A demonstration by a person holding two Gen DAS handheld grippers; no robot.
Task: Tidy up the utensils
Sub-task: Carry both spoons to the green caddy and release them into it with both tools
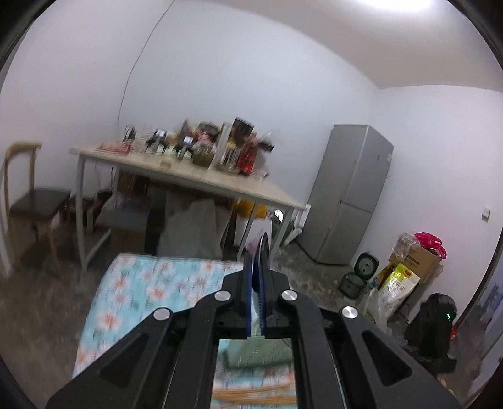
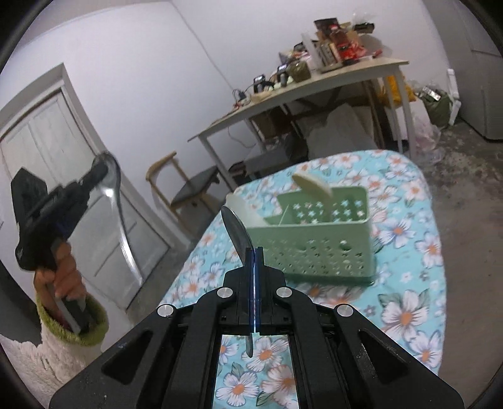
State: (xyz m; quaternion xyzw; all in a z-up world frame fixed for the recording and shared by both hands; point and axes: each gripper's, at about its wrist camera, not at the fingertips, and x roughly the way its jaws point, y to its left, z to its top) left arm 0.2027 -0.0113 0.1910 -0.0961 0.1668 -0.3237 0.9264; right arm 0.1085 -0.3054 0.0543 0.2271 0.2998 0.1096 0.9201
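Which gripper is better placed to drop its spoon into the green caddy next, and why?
Probably the right gripper: its spoon points at the green caddy close ahead on the floral cloth. The left gripper holds its spoon off beside the table.

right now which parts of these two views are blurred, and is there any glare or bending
Left wrist view: the far table and its clutter are smeared by motion, the flowered cloth is soft, and a ceiling light blows out the top edge. Right wrist view: sharper, though the spoon in the left gripper streaks; the door frame bows from the fisheye.
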